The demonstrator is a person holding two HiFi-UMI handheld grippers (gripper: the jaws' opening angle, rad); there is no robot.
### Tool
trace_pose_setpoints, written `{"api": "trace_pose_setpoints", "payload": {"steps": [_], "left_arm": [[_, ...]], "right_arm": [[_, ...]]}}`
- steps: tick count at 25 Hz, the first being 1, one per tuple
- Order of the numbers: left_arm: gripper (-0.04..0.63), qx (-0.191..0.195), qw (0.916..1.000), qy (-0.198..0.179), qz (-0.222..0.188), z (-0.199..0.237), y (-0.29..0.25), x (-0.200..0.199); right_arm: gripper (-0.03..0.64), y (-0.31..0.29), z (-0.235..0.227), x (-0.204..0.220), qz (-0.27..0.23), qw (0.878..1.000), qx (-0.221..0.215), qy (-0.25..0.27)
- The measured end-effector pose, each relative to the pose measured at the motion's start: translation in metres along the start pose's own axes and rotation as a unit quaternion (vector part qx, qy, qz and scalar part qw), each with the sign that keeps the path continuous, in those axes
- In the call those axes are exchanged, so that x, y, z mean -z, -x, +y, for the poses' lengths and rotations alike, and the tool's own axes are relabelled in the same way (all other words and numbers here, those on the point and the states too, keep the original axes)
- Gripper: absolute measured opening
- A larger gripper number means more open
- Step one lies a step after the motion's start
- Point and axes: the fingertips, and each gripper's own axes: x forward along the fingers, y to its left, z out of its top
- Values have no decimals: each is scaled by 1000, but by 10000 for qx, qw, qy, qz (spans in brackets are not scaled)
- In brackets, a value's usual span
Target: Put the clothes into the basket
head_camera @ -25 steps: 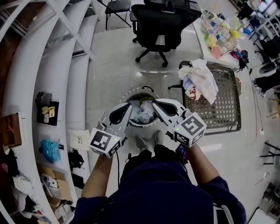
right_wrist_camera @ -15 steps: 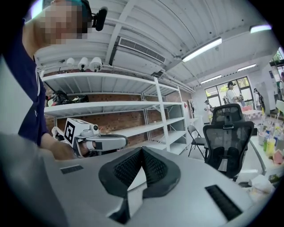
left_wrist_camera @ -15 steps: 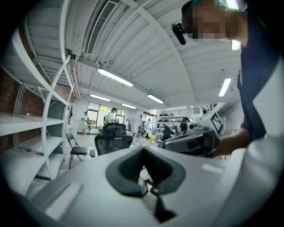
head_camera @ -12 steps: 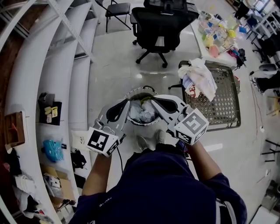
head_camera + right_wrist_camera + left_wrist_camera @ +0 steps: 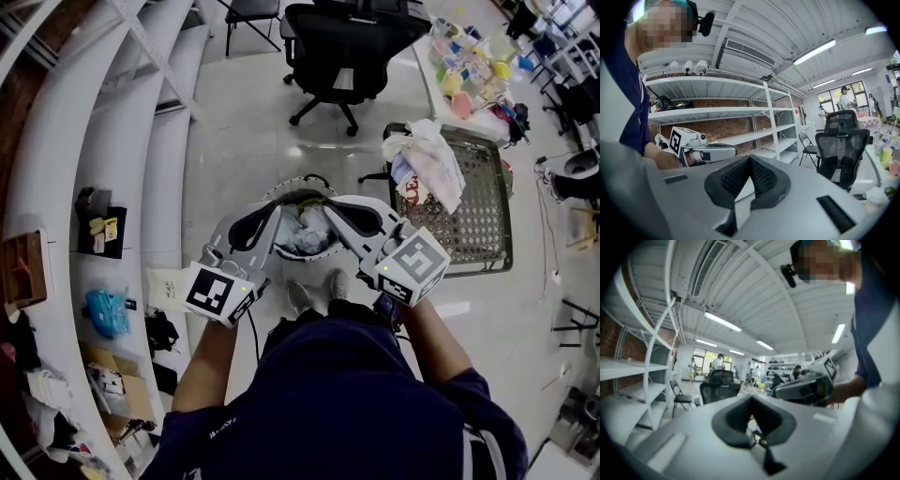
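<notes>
The round white basket stands on the floor in front of the person's feet, with light-coloured clothes bundled inside. My left gripper and right gripper hover side by side over it, tips pointing toward each other above the rim. Both are shut with nothing between the pads, as the left gripper and right gripper show in their own views. More clothes lie heaped on a wire mesh cart to the right.
A black office chair stands beyond the basket. White shelving curves along the left, with small items on its lower levels. A table with colourful items is at the far right. Pale floor lies between chair and basket.
Both grippers have lifted a little above the basket, staying side by side. Their jaws stay shut and nothing was picked up.
</notes>
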Motion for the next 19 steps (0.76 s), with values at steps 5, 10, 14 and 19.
{"api": "trace_pose_setpoints", "payload": {"steps": [5, 10, 14, 19], "left_arm": [[3, 3, 10000, 67, 23, 0, -5, 5], [3, 13, 9999, 117, 60, 0, -10, 9], [3, 8, 9998, 173, 91, 0, -12, 13], [3, -23, 9996, 279, 97, 3, -13, 19]], "right_arm": [[8, -1, -4, 5, 77, 10000, -13, -33], [8, -1, -9, 8, 96, 9999, 14, -81], [8, -2, -10, 12, 170, 9998, 1, -107], [8, -3, -11, 21, 205, 9996, 7, -171]]}}
